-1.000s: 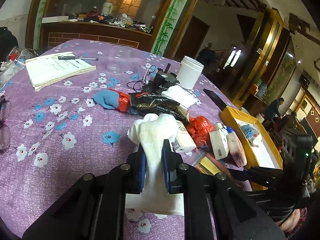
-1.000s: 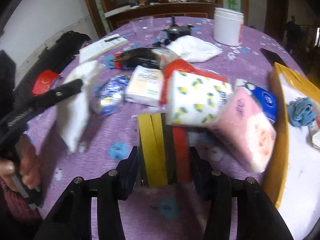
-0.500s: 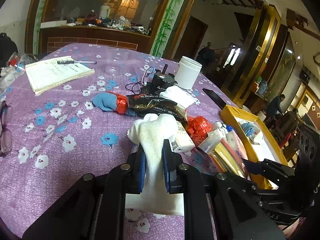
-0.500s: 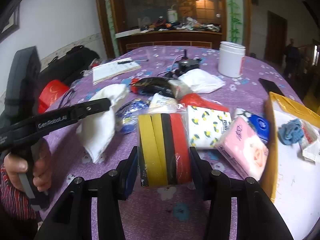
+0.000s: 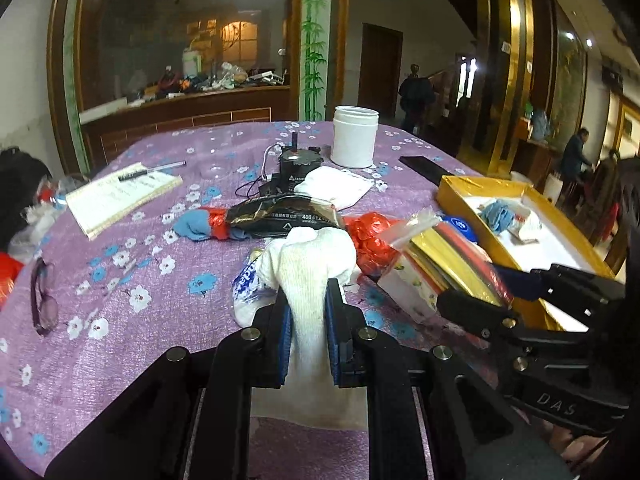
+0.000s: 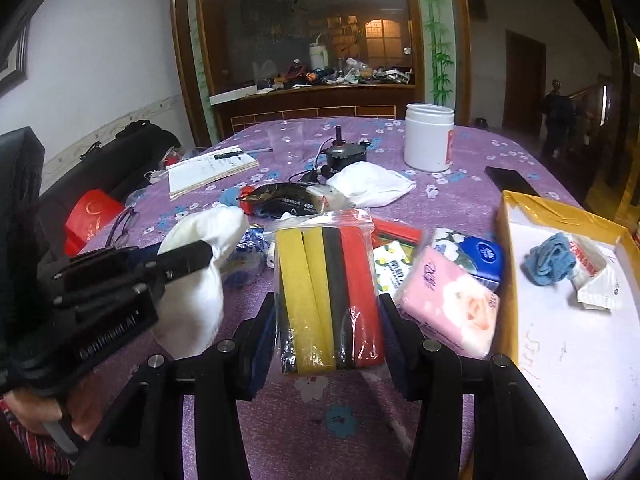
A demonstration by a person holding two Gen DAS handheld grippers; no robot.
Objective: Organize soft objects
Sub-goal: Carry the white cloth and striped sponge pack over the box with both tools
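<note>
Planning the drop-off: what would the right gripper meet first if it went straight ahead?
Probably the red packet lying just beyond the bagged sponges held by the right gripper; depth is unclear.

Black claws (image 5: 308, 336), blue pads (image 5: 285, 344), silver screws, bare hand (image 6: 36, 420), striped red sleeve

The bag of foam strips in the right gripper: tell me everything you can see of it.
The bag of foam strips is a clear zip-top plastic pouch holding what look like spongy foam bars side by side: two yellow, one black, one red. The plastic is glossy and wrinkled, with its sealed top edge pointing away from the camera. It is held off the purple tablecloth, lengthwise between the fingers of the right gripper, whose blue pads press both long sides. In the left wrist view it points toward the yellow box.
</note>
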